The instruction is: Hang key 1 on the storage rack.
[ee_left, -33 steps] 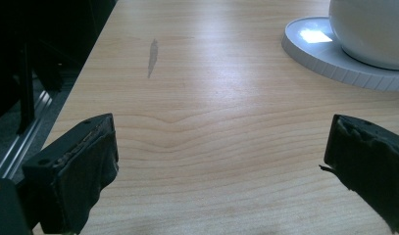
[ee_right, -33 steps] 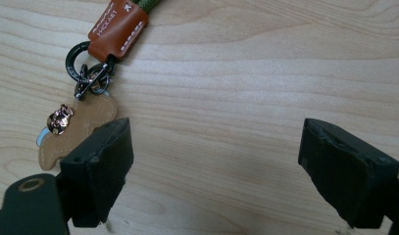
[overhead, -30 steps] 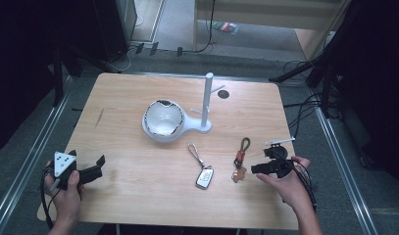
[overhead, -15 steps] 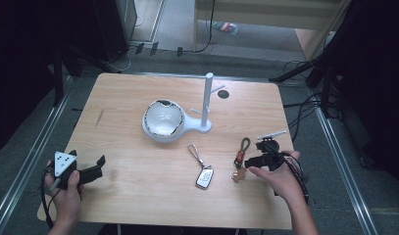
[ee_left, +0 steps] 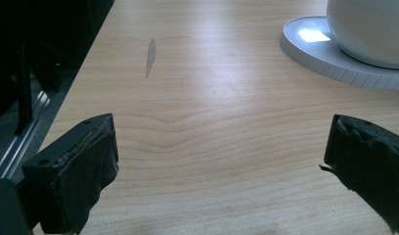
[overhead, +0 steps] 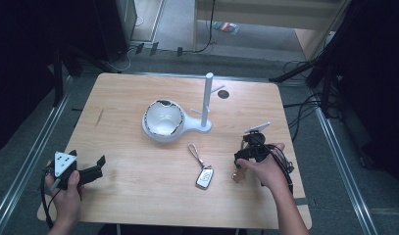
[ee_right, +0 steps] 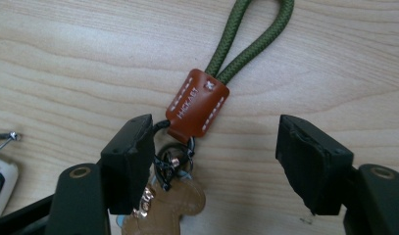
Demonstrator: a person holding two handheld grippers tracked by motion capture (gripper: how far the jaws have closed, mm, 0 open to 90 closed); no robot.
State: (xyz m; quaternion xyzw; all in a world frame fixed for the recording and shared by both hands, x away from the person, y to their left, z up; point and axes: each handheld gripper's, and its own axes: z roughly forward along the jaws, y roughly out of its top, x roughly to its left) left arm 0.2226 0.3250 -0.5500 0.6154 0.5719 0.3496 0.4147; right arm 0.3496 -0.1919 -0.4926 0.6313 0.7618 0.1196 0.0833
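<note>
Both your grippers gape. Your right gripper straddles the green-cord keychain on the table, right of the car key fob; your left gripper rests empty near the front-left corner.

- The keychain, an olive cord loop with a brown leather tab, dark rings and a tan charm, lies flat on the counter between the right claw's spread jaws, nearer one jaw.

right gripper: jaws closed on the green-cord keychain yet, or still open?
Open. In the right gripper view the right gripper has its jaws spread either side of the keychain, which lies flat on the table, ungripped.
</note>
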